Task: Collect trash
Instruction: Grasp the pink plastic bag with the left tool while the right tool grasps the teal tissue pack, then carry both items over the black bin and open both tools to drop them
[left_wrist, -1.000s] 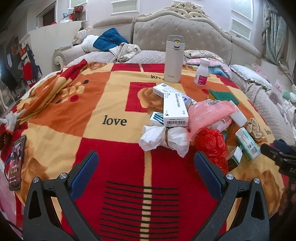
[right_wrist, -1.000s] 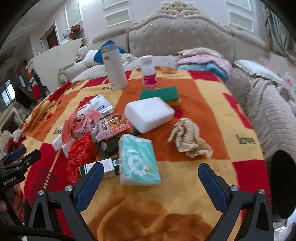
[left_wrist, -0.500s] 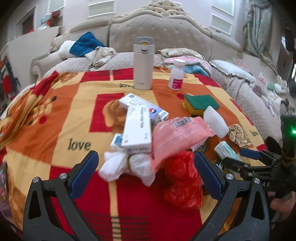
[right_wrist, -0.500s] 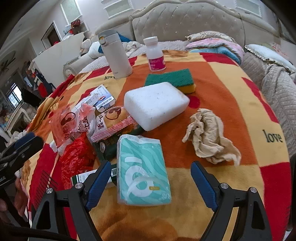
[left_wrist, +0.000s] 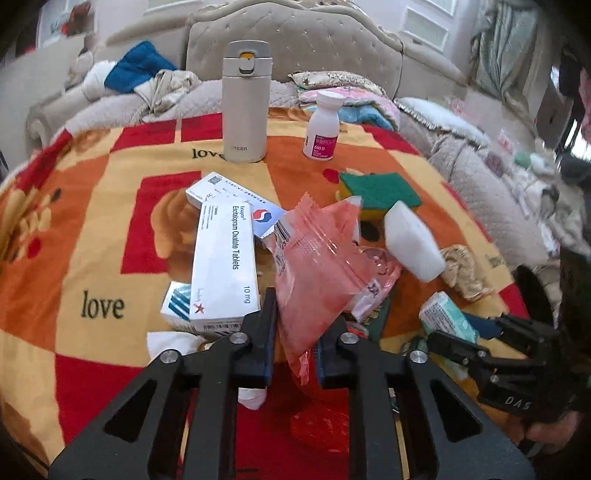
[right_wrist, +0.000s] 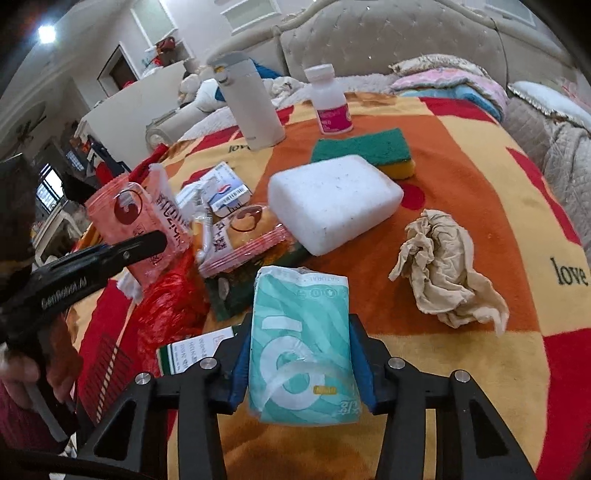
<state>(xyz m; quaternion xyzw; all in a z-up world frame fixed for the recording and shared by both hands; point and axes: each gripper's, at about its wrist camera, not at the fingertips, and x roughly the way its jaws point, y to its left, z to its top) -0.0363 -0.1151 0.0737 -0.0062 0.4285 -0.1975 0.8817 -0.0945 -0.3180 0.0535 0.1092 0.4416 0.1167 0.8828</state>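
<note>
On a bed spread with a red, orange and yellow blanket (left_wrist: 110, 229), the left gripper (left_wrist: 293, 350) has its fingers (left_wrist: 266, 332) drawn in tight on the lower end of a pink plastic wrapper (left_wrist: 321, 266), which stands up from the clutter in front of a tall beige flask (left_wrist: 244, 101). The right gripper (right_wrist: 301, 373) has its blue-padded fingers (right_wrist: 364, 373) pressed against both sides of a teal tissue pack (right_wrist: 301, 347), nearer the camera than the flask and at the front of the pile.

Between the flask and the left gripper lie white medicine boxes (left_wrist: 225, 266), one stacked across another. Just right of the flask stands a small white bottle (left_wrist: 322, 127) with a pink label. In front of that bottle, as the right wrist view shows, a green and yellow scouring sponge (right_wrist: 365, 151) touches a white foam block (right_wrist: 334, 201). A crumpled beige paper wad (right_wrist: 447, 269) lies apart from the block, to the flask's far right. A crinkled red bag (right_wrist: 170, 306) sits beside the tissue pack, under the pink wrapper, with a snack packet (right_wrist: 243, 236) between it and the foam block.
</note>
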